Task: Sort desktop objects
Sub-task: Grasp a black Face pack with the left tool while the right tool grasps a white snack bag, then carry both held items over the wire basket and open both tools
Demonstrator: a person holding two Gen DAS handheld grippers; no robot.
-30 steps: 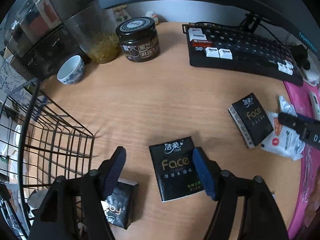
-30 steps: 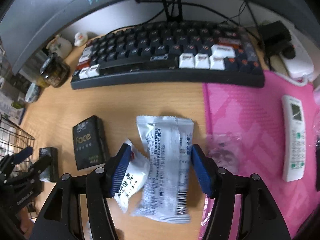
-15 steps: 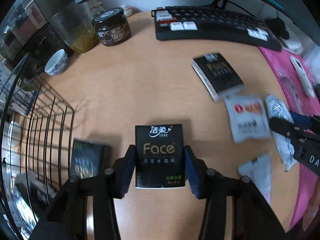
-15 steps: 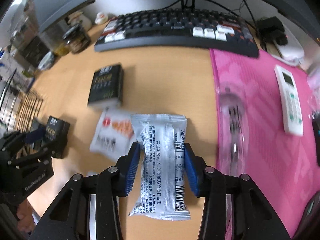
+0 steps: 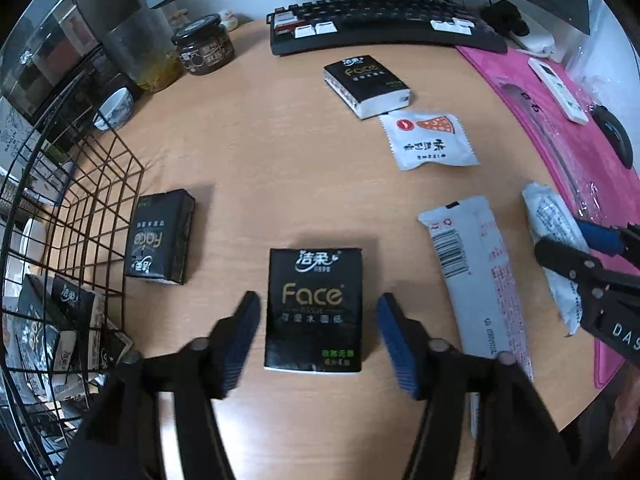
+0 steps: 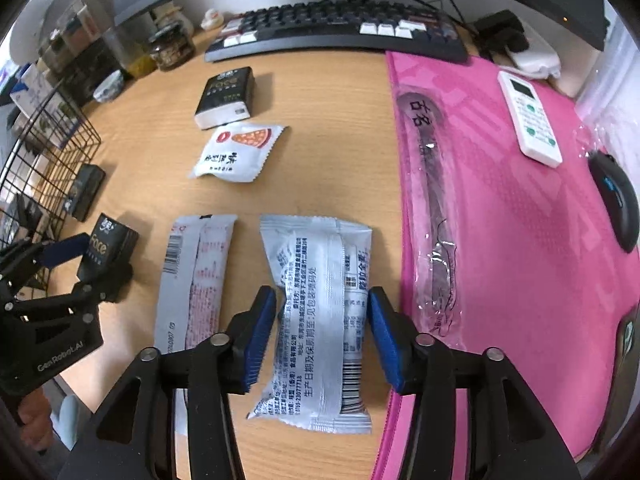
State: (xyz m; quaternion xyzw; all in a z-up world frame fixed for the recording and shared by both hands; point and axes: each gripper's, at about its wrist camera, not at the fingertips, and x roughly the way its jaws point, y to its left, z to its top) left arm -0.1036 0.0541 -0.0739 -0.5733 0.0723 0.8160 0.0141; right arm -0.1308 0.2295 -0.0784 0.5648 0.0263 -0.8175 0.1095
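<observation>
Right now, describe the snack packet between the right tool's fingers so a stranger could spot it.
Start at the pink desk mat and look just off its left edge, on the wooden desk. The silver snack packet lies there lengthwise, wider and puffier than the flat narrow sachet beside it, showing its back seam.

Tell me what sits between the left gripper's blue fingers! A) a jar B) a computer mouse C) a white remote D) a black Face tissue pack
D: the black Face tissue pack lies on the desk between the open left gripper fingers, not squeezed.

Left claw [image 5: 316, 336] pads motion-blurred; packs in wire basket [image 5: 80, 208] half hidden behind mesh.
</observation>
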